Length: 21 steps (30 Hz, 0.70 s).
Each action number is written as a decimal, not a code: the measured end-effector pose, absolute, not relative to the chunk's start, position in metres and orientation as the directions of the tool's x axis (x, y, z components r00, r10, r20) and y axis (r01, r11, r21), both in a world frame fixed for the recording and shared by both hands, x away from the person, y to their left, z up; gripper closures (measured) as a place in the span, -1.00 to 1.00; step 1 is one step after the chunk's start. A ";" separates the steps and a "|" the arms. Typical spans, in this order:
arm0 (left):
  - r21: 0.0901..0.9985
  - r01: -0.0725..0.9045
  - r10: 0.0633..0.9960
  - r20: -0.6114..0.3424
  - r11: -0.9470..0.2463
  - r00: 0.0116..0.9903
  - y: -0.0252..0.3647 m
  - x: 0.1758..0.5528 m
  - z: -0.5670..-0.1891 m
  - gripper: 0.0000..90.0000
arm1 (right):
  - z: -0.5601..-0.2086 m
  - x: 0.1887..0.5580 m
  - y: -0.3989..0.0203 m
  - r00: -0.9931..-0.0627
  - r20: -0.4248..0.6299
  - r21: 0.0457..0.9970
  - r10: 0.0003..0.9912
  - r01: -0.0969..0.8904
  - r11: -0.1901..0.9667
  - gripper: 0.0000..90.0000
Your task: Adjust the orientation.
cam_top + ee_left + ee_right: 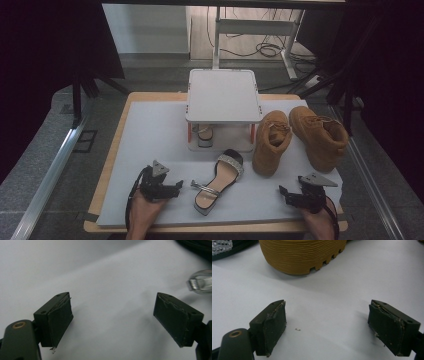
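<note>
Two claws rest low on the grey surface (150, 130), both wide open and holding nothing. The black strappy sandal with a sparkly silver band (220, 181) lies just beside the left claw (181, 186). The right claw (283, 193) sits near the tan lace-up boot (270, 142).

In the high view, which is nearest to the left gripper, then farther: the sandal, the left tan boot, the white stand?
From the left gripper:
1. Sandal, just beside its jaws.
2. Left tan boot, farther right.
3. White stand, behind, at the table's far side.

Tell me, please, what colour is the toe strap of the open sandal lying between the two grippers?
The sandal's toe strap is sparkly silver, on a black-edged, tan-lined sole; the high view shows it best.
</note>
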State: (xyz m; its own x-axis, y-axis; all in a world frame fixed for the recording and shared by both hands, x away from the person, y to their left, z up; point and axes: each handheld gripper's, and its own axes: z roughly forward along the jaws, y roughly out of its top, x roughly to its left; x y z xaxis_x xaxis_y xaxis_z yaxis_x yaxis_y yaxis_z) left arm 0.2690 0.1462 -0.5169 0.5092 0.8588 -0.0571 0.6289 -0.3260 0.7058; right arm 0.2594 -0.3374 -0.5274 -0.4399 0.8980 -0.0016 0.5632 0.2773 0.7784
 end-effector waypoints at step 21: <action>0.745 0.585 0.816 -0.095 -0.321 0.570 0.156 0.229 -0.509 -0.65 | -0.528 0.259 -0.338 -0.445 0.000 0.781 0.896 0.560 0.277 -0.66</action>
State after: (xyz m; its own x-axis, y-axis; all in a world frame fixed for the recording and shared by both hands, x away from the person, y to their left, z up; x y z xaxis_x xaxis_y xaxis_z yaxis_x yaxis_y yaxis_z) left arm 0.2290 0.1563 -0.5087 0.5698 0.8162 -0.0950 0.5846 -0.3214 0.7450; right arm 0.2595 -0.3381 -0.5278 -0.4445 0.8958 0.0004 0.5597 0.2774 0.7809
